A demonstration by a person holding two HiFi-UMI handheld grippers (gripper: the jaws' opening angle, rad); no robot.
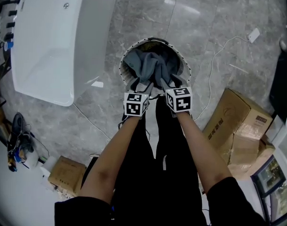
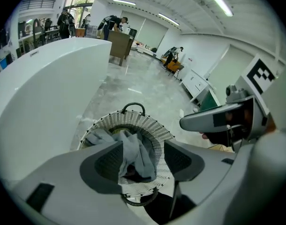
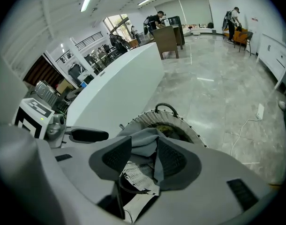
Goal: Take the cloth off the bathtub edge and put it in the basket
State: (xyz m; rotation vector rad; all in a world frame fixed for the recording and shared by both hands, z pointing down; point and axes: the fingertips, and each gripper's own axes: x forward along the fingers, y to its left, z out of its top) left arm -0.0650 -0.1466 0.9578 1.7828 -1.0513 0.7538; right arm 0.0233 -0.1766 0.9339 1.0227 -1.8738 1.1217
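Note:
The grey cloth (image 1: 148,62) lies bunched inside the round white woven basket (image 1: 187,69), which stands on the marble floor just right of the white bathtub (image 1: 49,41). Both grippers hang over the basket's near rim. My left gripper (image 1: 141,86) is open, its jaws wide apart. In the left gripper view (image 2: 143,159) a fold of the cloth (image 2: 133,153) hangs loose between the pads. My right gripper (image 1: 169,84) is open too. In the right gripper view (image 3: 144,159) the cloth (image 3: 145,142) lies between the jaws and drapes along the right finger (image 3: 173,161), unpinched.
A large cardboard box (image 1: 235,121) stands at the right and a smaller one (image 1: 66,173) at the lower left. A white cable (image 1: 211,69) runs over the floor to a plug (image 1: 253,34). Shoes and clutter (image 1: 16,138) sit at the left edge.

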